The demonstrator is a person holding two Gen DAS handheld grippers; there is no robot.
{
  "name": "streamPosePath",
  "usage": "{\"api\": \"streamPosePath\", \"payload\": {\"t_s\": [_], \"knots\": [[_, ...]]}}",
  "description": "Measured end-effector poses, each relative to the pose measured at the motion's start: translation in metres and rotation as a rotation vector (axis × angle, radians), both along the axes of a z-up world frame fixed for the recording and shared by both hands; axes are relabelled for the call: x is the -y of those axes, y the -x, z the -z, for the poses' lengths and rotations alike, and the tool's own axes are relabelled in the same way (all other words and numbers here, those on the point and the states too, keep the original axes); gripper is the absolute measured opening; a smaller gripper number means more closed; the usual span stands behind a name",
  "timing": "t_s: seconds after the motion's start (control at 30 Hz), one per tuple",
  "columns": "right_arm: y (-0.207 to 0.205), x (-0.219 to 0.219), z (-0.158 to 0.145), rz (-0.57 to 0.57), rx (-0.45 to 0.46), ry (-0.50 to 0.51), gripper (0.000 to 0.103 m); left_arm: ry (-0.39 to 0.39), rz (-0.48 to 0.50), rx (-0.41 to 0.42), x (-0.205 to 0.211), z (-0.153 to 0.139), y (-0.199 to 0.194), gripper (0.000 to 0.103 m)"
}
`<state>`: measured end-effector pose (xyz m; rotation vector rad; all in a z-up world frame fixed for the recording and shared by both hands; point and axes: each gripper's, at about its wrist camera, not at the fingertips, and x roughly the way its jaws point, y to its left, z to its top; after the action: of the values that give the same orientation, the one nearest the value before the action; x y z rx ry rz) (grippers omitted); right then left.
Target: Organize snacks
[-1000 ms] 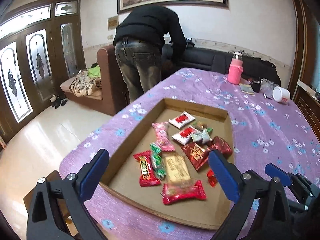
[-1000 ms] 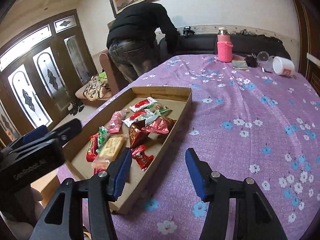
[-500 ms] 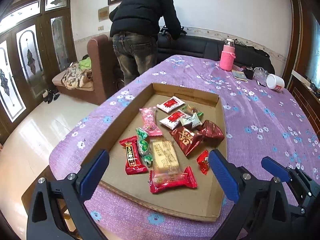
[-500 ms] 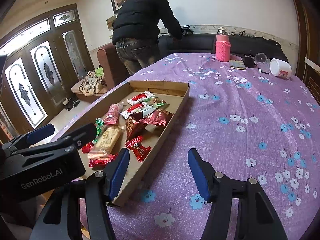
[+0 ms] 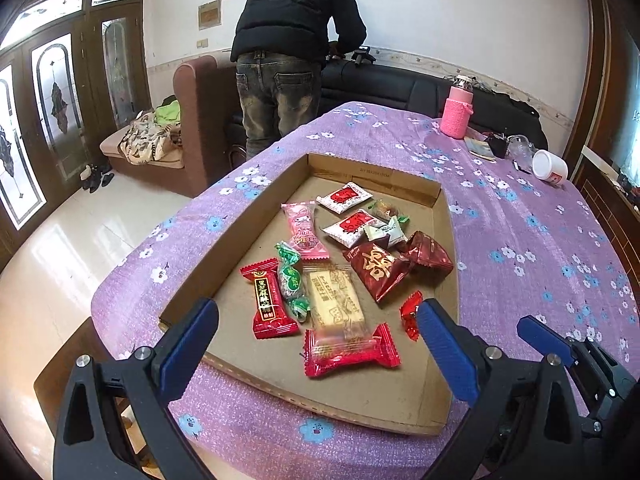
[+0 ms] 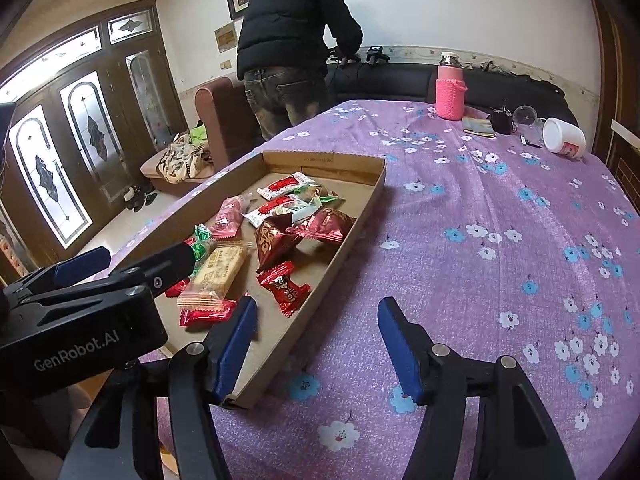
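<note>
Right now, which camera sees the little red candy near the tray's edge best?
The right wrist view: the little red candy lies whole and unhidden inside the cardboard tray. In the left wrist view the candy is partly hidden behind a blue finger of the left gripper.

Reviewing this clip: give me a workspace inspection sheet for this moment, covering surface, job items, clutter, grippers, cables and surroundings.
Surface: table under a purple floral cloth.
Job's things: shallow cardboard tray holding loose wrapped snacks, among them a biscuit pack, a pink packet and a small red candy.
Clutter: pink bottle, white tub lying on its side and small dark items at the far end.
Grippers: left gripper open over the tray; right gripper open over the tray's near corner, both empty.
Cables: nothing seen.
Surroundings: person in black jacket bent over a dark sofa; glass-panelled doors.
</note>
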<state>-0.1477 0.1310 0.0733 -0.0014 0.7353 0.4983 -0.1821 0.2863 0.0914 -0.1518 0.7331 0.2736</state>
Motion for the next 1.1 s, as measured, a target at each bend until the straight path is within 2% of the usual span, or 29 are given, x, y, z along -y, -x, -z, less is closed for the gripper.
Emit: {"api": "streamPosePath", "payload": {"t_s": [0.67,0.77,0.87,0.97,1.03,1.1], "knots": [[0.003,0.001,0.000,0.002,0.002,0.001,0.068,-0.004,0.004,0.005,0.004,-0.004,0.003,0.100],[0.005,0.002,-0.001,0.001,0.007,0.001,0.068,-0.029,-0.019,0.047,0.005,-0.011,0.010,0.100],[0.007,0.003,-0.003,0.000,0.022,-0.005,0.068,-0.092,-0.105,0.175,0.005,-0.032,0.030,0.100],[0.009,0.004,-0.005,-0.001,0.032,-0.008,0.068,-0.093,-0.139,0.251,0.000,-0.045,0.045,0.103],[0.009,0.005,-0.004,-0.003,0.029,-0.011,0.068,-0.061,-0.144,0.250,-0.007,-0.044,0.046,0.103],[0.008,0.005,-0.004,-0.005,0.028,-0.010,0.068,-0.029,-0.127,0.186,-0.013,-0.040,0.037,0.103]]}}
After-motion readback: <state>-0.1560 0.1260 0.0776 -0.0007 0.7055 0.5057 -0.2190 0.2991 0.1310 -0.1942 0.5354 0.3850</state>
